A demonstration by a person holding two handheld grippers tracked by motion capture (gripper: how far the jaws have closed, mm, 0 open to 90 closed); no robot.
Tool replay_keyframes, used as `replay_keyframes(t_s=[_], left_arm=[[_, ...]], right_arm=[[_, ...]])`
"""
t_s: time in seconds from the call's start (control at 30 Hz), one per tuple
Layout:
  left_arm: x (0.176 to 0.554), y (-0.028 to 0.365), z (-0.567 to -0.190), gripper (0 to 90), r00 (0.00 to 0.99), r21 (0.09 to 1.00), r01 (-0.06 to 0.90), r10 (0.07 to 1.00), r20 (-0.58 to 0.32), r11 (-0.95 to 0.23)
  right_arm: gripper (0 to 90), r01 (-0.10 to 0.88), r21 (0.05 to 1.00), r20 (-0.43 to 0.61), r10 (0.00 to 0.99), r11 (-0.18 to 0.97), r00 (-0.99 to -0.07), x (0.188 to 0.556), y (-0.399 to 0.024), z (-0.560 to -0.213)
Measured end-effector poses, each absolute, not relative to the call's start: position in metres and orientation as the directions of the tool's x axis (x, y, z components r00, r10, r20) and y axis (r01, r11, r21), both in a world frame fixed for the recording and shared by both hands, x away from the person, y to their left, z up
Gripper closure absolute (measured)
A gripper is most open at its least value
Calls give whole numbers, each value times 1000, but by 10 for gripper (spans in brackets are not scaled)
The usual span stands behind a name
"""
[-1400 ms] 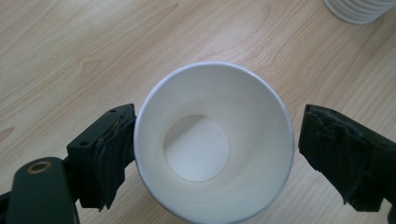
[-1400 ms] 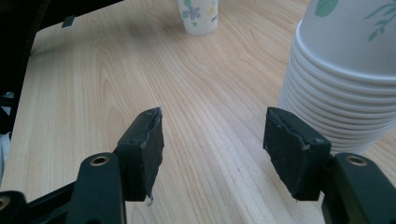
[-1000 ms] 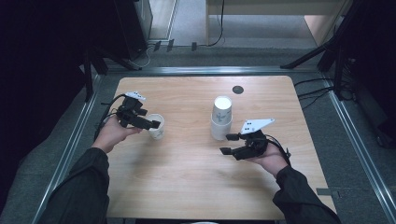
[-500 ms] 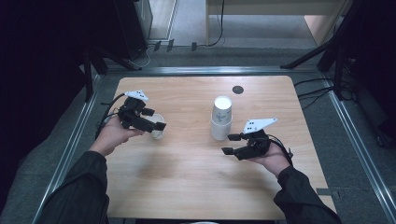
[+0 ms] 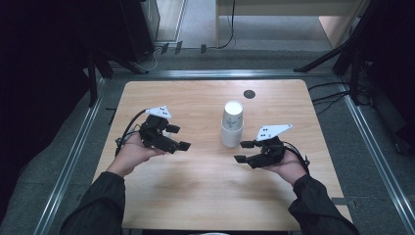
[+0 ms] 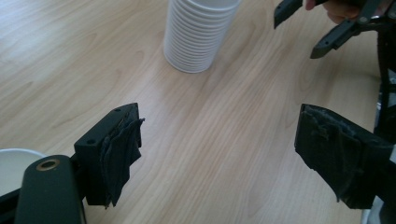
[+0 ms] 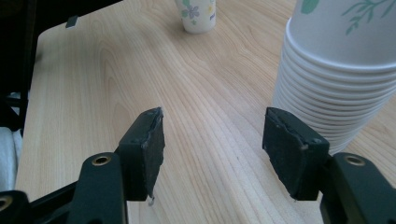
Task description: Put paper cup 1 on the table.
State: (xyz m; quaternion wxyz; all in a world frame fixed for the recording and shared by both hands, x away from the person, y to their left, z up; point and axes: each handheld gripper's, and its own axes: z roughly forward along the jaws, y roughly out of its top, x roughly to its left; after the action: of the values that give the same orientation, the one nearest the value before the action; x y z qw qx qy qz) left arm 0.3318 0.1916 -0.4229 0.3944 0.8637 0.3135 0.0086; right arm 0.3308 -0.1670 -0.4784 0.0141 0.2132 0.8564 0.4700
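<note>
Now, on the table (image 5: 205, 196), midway toward its far edge: upright stack of cups (image 5: 232, 125), just beside the right gripper (image 5: 240, 151), spread and empty, nearer than the left gripper (image 5: 179, 137), likewise spread, jaws just narrowing on nothing, aimed at it from the left-edge side.

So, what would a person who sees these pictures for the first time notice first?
First, the tall stack of white paper cups at the middle of the wooden table. Next, a black gripper on each side of it: the left gripper, whose jaws have just been closing a little with nothing between them, and the right gripper, open and empty. A single flowered cup stands apart, toward the left side.
</note>
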Motion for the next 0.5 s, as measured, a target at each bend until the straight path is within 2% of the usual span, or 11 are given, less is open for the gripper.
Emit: replay_keyframes(t_s=[0.13, 0.5], left_arm=[[327, 188, -430, 149, 809, 694, 530, 536, -241, -488], [317, 179, -437, 150, 827, 711, 510, 501, -253, -484]], right_arm=[[385, 376, 805, 207, 377, 459, -903, 333, -169, -478], [388, 370, 803, 188, 391, 467, -901, 334, -169, -471]])
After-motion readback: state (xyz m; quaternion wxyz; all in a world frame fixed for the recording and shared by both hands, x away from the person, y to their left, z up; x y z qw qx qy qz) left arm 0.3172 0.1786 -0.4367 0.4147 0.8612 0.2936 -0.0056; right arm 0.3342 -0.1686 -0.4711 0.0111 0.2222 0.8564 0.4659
